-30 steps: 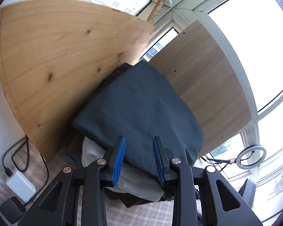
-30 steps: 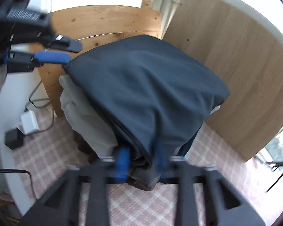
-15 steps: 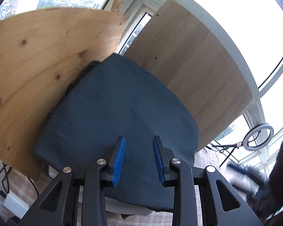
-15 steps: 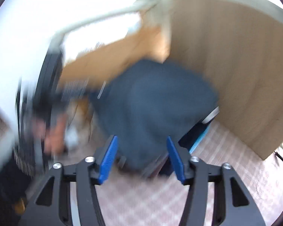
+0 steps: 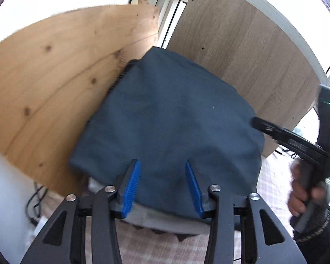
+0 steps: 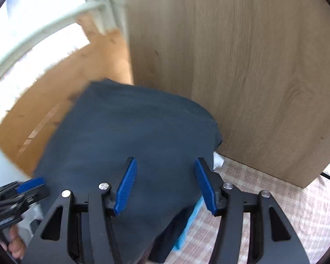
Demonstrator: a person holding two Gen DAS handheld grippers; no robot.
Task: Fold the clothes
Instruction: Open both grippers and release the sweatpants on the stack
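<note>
While both tools hover with blue pads apart, left tool [image 5: 162,184] and right tool [image 6: 166,183] at lower frame, a folded dark blue garment [image 5: 171,127] tops a clothes pile between wooden boards [image 5: 55,83].

The right gripper [image 6: 165,184] hangs over a folded dark blue garment [image 6: 129,145], its blue-padded jaws spread wide with nothing between them but the cloth below. The garment tops a pile of clothes, and a strip of light blue fabric [image 6: 191,224] peeks out under its lower right edge. Behind the pile a tall pale wooden board [image 6: 242,77] stands upright, and a warmer pine panel [image 6: 77,77] leans to the left, the garment tucked into the corner between them. A pink checked floor covering [image 6: 275,198] spreads to the right. At the far left edge the left gripper [image 6: 22,189] pokes in, blurred, with a bit of the hand [image 6: 15,246] holding it showing beneath.
</note>
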